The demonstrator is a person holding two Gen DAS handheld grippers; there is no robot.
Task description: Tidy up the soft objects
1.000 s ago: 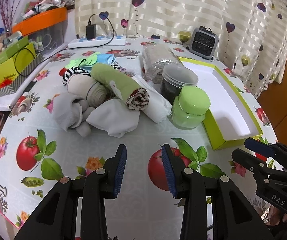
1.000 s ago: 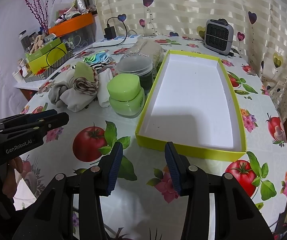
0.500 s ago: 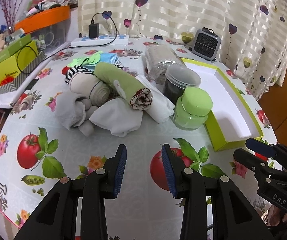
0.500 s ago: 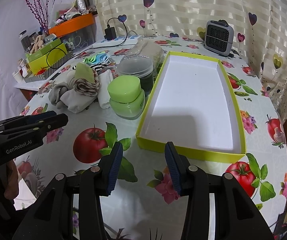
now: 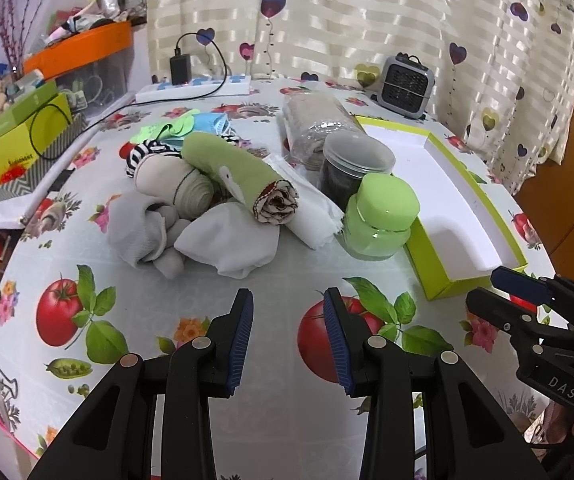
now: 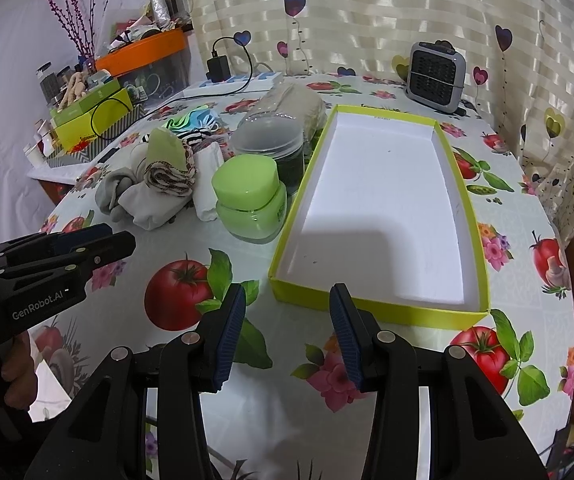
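A heap of soft things lies mid-table: a rolled green towel, a beige roll, a grey cloth, a white cloth, a folded white tissue and a striped piece. The same heap shows left in the right wrist view. An empty yellow-green box with a white inside sits to its right. My left gripper hovers open over the tablecloth in front of the heap. Open too, my right gripper hangs just before the box's near wall.
A green-lidded jar, a dark clear-lidded tub and a wrapped roll stand between heap and box. A small grey heater, a power strip and boxes line the back and left.
The left wrist view has shifted slightly, so the heap sits a little further right and lower in it. Both grippers stay open and empty.
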